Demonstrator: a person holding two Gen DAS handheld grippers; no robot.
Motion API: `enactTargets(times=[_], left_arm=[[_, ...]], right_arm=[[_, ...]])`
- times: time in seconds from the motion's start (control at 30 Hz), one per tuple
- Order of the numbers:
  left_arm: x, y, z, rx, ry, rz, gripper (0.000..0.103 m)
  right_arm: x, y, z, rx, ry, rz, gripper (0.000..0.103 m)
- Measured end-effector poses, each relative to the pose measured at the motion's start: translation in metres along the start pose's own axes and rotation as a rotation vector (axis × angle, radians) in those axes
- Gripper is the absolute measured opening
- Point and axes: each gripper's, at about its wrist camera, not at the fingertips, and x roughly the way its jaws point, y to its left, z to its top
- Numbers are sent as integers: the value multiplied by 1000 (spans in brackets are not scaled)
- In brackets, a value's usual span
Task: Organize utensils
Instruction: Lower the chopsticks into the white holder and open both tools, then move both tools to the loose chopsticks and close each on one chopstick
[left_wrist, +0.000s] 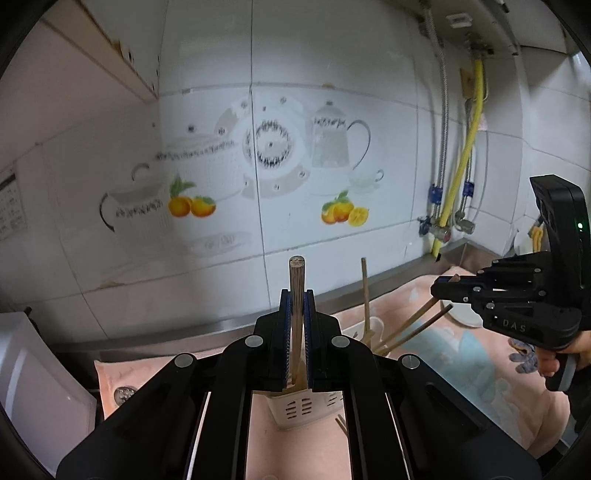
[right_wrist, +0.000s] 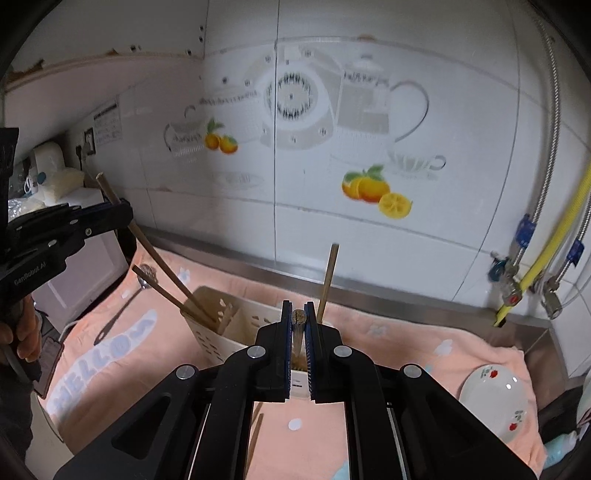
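In the left wrist view my left gripper (left_wrist: 297, 306) is shut on a wooden chopstick (left_wrist: 296, 273) that stands upright. Its lower end reaches down into the cream slotted utensil holder (left_wrist: 299, 406). In the right wrist view my right gripper (right_wrist: 298, 332) is shut on another chopstick (right_wrist: 298, 317), end-on, over the same holder (right_wrist: 221, 328). Each gripper shows in the other's view: the right gripper (left_wrist: 441, 288) at the right, the left gripper (right_wrist: 125, 218) at the left, its slanted chopstick (right_wrist: 162, 266) running into the holder. More chopsticks (right_wrist: 328, 277) lean in the holder.
A peach cloth (right_wrist: 406, 350) covers the counter. On it lie a dark spoon (right_wrist: 142, 275), loose chopsticks (right_wrist: 256, 432) in front of the holder, and a white flowered plate (right_wrist: 495, 398) at the right. Pipes and valves (right_wrist: 517, 277) stand at the right wall, a white appliance (left_wrist: 29, 369) at the left.
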Motion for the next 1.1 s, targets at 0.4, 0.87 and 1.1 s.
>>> enactTargets(times=[0.4, 0.87, 1.1], left_arm=[[32, 11, -24, -36, 90, 6, 8], [-12, 2, -58, -48, 46, 44, 49], [-22, -7, -102, -78, 84, 30, 61]], right_arm=[[17, -7, -10, 36, 17, 5, 12], [-33, 16, -69, 22, -61, -8, 30], [-26, 33, -141, 48, 19, 13, 30]])
